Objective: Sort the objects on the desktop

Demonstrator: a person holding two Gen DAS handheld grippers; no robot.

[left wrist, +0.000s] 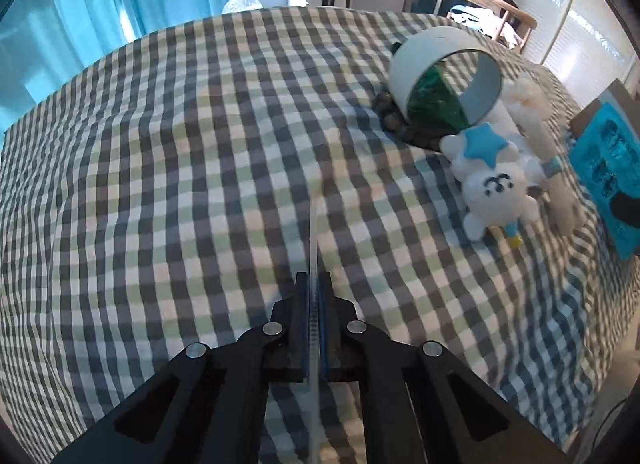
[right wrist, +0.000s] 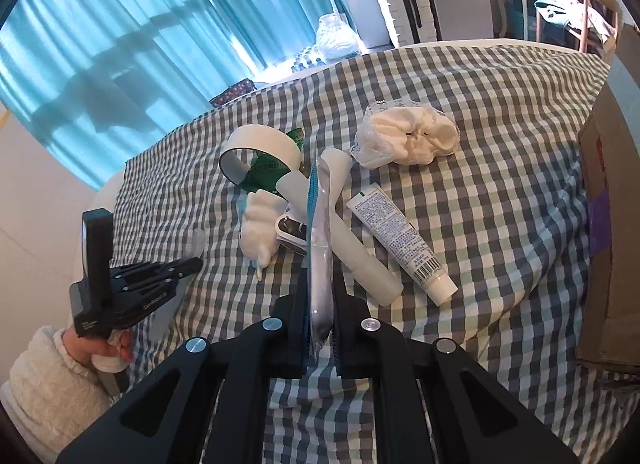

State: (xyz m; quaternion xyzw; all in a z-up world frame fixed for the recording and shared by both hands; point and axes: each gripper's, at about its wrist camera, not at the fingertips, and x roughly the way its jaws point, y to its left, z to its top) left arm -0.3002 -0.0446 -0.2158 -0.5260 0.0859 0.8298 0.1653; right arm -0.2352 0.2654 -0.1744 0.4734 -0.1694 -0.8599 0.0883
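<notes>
Checked cloth in grey, green and white covers the tabletop [left wrist: 180, 168], and the objects to sort lie scattered over its far part. The left tongs [left wrist: 314, 284] are pressed together on a thin, clear plastic strip [left wrist: 313, 240] that runs edge-on out past their tips; in the right wrist view the same tongs [right wrist: 196, 264] show at the left, carried by a hand [right wrist: 116, 344] in a fluffy white sleeve [right wrist: 48, 384]. The right tongs [right wrist: 320, 288] stand narrow, clamped on a flat clear plastic packet with a blue edge [right wrist: 318, 224], which rises upright between the pads.

Beyond that packet lie a wide white tape roll [right wrist: 260, 144] resting on a green foil wrapper [right wrist: 262, 178], a white plush toy with a blue star [left wrist: 496, 184] (face up in the left view), a long white cylinder [right wrist: 352, 232] and a white squeeze tube with printed text and a barcode [right wrist: 400, 240], just beside the cylinder. A crumpled white cloth in clear wrap [right wrist: 408, 136] sits farther back, apart from the tube. A brown cardboard box [right wrist: 608, 224] stands at the right edge of the tabletop, and turquoise curtains [right wrist: 140, 24] hang behind.
</notes>
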